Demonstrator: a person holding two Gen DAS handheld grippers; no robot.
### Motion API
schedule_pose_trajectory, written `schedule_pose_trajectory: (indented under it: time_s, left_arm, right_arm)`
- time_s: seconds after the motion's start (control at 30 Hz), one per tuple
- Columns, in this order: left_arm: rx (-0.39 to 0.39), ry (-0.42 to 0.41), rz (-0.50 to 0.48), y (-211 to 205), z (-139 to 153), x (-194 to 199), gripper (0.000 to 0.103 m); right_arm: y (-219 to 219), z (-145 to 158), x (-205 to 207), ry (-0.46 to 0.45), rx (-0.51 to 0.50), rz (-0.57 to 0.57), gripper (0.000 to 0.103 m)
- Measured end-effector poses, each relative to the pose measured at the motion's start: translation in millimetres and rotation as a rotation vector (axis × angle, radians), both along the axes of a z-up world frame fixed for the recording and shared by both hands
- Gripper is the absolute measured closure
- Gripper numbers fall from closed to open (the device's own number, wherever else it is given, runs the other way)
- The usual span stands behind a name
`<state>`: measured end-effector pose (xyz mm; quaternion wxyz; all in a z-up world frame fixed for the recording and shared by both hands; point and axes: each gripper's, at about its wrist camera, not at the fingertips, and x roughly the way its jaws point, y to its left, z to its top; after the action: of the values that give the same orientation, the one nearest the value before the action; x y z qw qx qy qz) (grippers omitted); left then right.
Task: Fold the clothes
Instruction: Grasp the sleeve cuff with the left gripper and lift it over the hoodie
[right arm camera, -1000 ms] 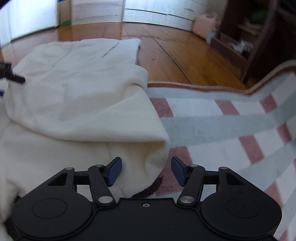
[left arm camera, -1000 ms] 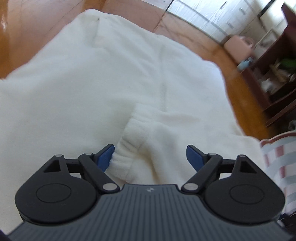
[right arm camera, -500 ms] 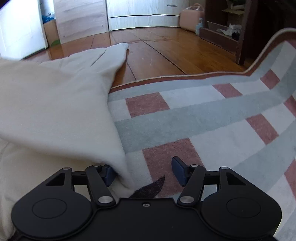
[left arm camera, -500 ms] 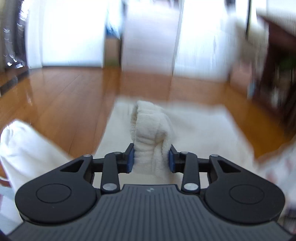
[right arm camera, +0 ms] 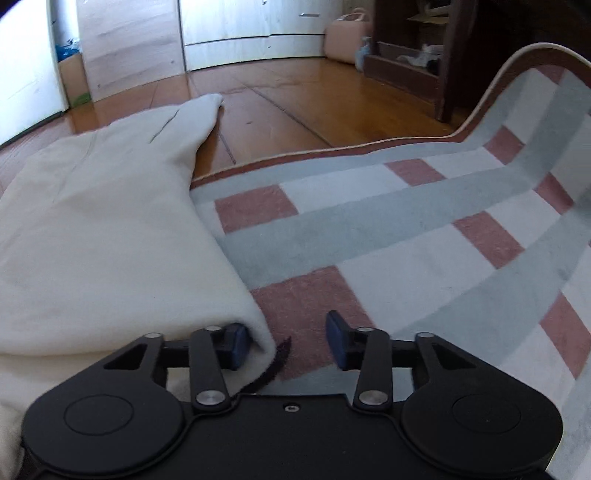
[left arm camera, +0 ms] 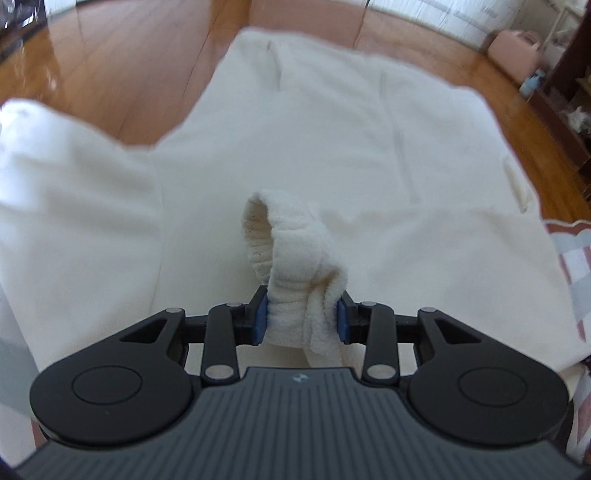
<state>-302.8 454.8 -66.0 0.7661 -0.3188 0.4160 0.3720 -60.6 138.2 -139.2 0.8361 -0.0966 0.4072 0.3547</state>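
A cream fleece garment (left arm camera: 332, 155) lies spread across the wooden floor and the rug's edge. In the left wrist view my left gripper (left arm camera: 301, 321) is shut on the garment's ribbed cuff (left arm camera: 291, 251), which stands up in a loop above the flat body. In the right wrist view the same garment (right arm camera: 103, 229) fills the left half, folded over on itself. My right gripper (right arm camera: 286, 345) stands open low over the rug; the fold's corner lies against its left pad (right arm camera: 240, 343), and the right pad (right arm camera: 336, 343) is over bare rug.
A checked rug (right arm camera: 424, 236) in grey, white and dusty red covers the right side, its far edge curling up. Wooden floor (right arm camera: 314, 96) runs beyond to white cupboards, a pink case (right arm camera: 343, 35) and a dark shelf unit (right arm camera: 424, 44).
My left gripper closed on the cuff, lifted it, and now holds it low over the spread garment. The right gripper slid right, so the fold's corner now sits by its left pad.
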Motion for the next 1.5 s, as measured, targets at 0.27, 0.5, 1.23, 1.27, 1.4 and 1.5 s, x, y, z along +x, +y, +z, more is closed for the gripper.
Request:
schedule_pose_trajectory:
  time_s: [0.27,0.5,1.23,1.27,1.4,1.5]
  left_arm:
    - [-0.18,-0.088,0.091,12,-15,-19,0.042]
    - [-0.04,-0.117,-0.064,-6,-5,4,0.064]
    - [0.024,-0.122,-0.053,-6,-16,9,0.065]
    - [0.041,-0.117,-0.056,-7,-13,11,0.063]
    - [0.069,-0.126,-0.021,1,-10,6,0.052]
    - [0.003,-0.19,0.026,11,-15,-1,0.055]
  right_arm:
    - [-1,31,3,0.316,0.07,0.072,0.045]
    - [98,46,29,0.086,0.029,0.281,0.051]
    - [120,-16,132,0.01,-0.021,-0.109,0.099]
    - [115,-18,136,0.024,-0.021,-0.142,0.091]
    - [98,-6,119,0.137,0.168,-0.072,0.04]
    - [96,-12,97,0.115,0.126,0.019,0.032]
